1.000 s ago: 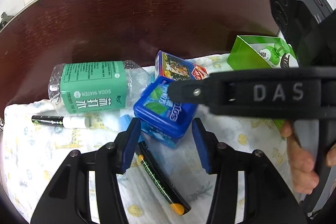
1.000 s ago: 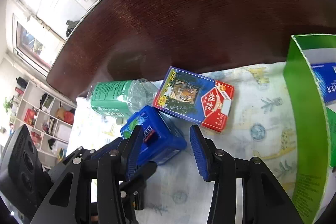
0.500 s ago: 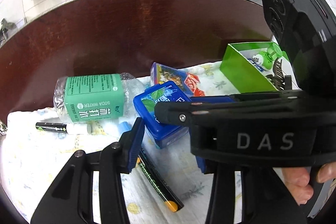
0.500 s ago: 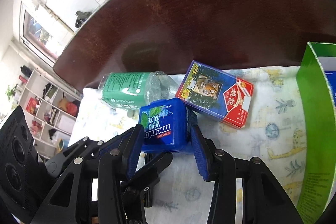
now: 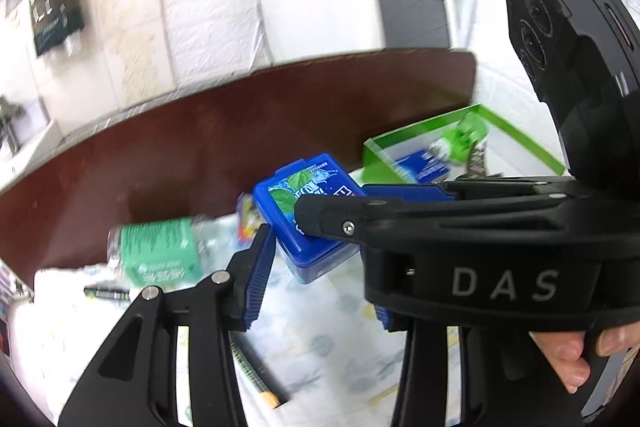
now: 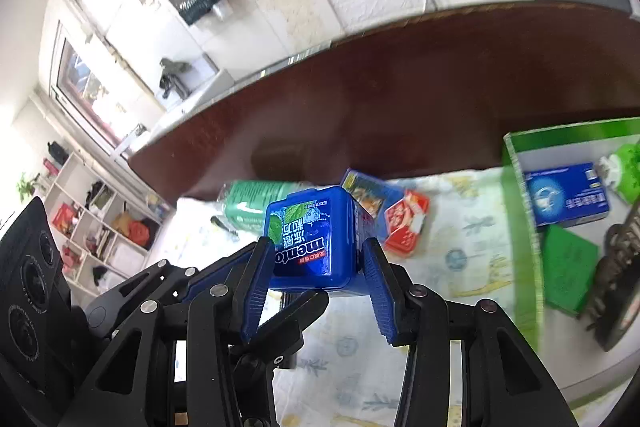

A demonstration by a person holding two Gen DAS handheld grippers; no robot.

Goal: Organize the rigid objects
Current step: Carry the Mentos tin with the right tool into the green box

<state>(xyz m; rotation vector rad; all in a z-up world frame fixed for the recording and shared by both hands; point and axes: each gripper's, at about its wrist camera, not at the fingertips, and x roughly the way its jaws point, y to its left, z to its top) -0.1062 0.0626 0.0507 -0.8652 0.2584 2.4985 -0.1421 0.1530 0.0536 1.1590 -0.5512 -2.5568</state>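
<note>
1. Right tongs (image 6: 318, 245): part-open, clamped on Mentos box (image 6: 308, 239), held clear of the cloth (image 6: 460, 259), left of the green tray (image 6: 520, 227).
2. Left tongs (image 5: 316, 255): jaws just closing; box at one pad, other hidden, so grip unclear.
3. In tray: one blue carton (image 6: 568, 195), some other bits.
4. Still out: one bottle (image 6: 256, 199), one card pack (image 6: 384, 211), two pens (image 5: 108, 293) (image 5: 256, 371).

The mint box (image 6: 316, 239) is bright blue with a green leaf print and white lettering. At two o'clock from it, the card pack (image 6: 384, 211) is blue and red. The tray (image 6: 520, 211) at three o'clock is vivid green. The cloth (image 6: 468, 239) is white with pale yellow and blue animal prints; the table (image 6: 400, 107) is dark reddish-brown.
</note>
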